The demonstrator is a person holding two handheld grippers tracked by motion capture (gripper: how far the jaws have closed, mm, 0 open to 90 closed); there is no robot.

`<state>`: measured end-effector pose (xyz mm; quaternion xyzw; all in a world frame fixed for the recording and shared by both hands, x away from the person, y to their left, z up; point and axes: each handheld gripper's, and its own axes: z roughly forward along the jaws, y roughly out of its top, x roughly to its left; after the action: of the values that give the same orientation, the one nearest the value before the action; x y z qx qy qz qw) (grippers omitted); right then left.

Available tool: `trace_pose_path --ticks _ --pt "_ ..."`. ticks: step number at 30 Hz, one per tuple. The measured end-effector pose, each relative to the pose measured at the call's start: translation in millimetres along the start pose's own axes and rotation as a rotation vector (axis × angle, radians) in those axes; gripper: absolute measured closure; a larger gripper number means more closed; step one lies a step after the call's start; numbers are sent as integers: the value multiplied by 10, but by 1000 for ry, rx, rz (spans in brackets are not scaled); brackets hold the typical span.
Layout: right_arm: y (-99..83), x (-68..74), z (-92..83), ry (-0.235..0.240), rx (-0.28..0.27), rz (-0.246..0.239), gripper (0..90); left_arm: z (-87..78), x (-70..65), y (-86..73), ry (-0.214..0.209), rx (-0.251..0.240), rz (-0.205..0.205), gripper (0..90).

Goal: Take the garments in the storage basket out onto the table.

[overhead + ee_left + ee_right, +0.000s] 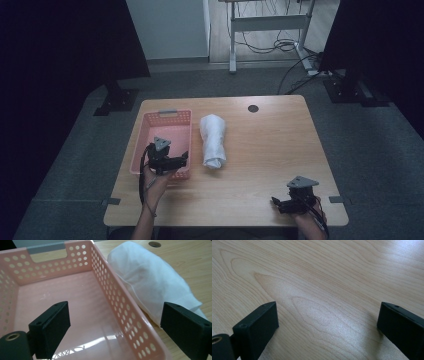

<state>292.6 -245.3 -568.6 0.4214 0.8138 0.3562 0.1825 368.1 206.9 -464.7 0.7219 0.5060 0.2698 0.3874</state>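
A pink perforated basket (150,131) stands at the table's left; its inside (40,302) is bare. Beside it on the right lies a rolled white towel (213,140), lengthwise front to back, seen close (152,282) in the left gripper view. My left gripper (176,161) hovers over the basket's near right corner, jaws open and straddling the basket's right wall (120,312), one jaw inside, one over the towel side. My right gripper (278,204) rests low at the table's front right, open, with bare wood (324,302) between its jaws.
A round cable hole (253,108) sits near the table's far edge. The light wooden table (270,150) is ringed by grey floor. Dark stands and screens flank it at left and right; a desk frame with cables stands at the back.
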Motion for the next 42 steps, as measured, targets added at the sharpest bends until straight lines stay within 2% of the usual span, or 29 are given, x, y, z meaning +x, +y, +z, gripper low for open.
trace_pose_path --ticks 4,26,35,42 --pt "0 0 0 0 0 0 34 -22 41 -36 1 -2 -13 85" --pt "0 -1 0 0 0 0 34 -259 206 -198 34 -24 -17 84" --pt "0 -2 0 -1 0 0 34 -348 310 -285 34 -33 -49 83" --pt "0 -2 1 -2 -1 1 34 -399 409 -367 53 -30 -65 83"
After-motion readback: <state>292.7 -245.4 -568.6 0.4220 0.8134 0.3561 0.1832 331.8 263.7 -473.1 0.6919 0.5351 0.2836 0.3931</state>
